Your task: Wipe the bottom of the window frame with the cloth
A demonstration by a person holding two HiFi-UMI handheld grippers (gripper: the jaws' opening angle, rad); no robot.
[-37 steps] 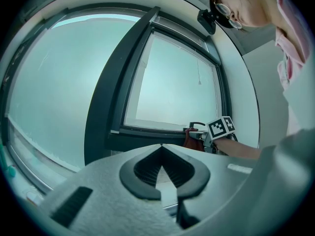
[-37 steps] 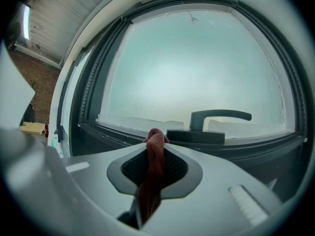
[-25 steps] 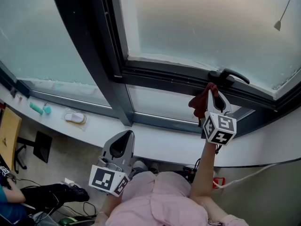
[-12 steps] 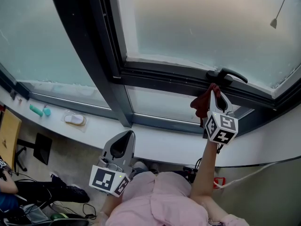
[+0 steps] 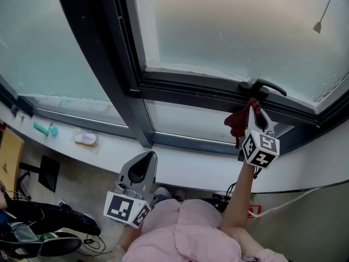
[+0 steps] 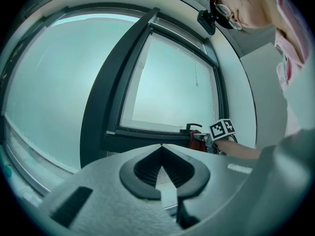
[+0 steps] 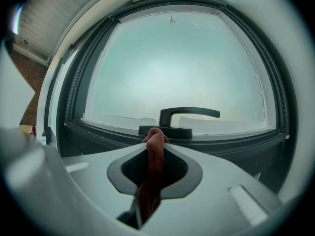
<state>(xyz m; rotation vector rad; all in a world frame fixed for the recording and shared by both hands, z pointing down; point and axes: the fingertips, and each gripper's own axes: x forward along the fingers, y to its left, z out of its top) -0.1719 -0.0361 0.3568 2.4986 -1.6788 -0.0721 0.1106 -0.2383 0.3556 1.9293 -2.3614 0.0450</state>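
A dark red cloth point(image 5: 239, 121) point(image 7: 154, 171) is pinched in my right gripper point(image 5: 252, 106) point(image 7: 156, 134), which is shut on it. The gripper's tip sits just below the black window handle point(image 5: 264, 86) point(image 7: 183, 118), against the dark bottom rail of the window frame point(image 5: 191, 87) point(image 7: 108, 132). The cloth point(image 6: 196, 139) hangs to the left of the jaws. My left gripper point(image 5: 143, 165) point(image 6: 161, 146) is held low near the person's body, shut and empty, away from the frame.
A white sill point(image 5: 180, 165) runs under the lower pane. On it at the left lie a white-and-tan object point(image 5: 86, 138) and a teal item point(image 5: 43, 128). A thick dark mullion point(image 5: 120, 75) divides the windows. A blind cord point(image 5: 318, 26) hangs at top right.
My right gripper with the cloth has slid a little to the right along the bottom rail, towards the handle. The left gripper has stayed put.
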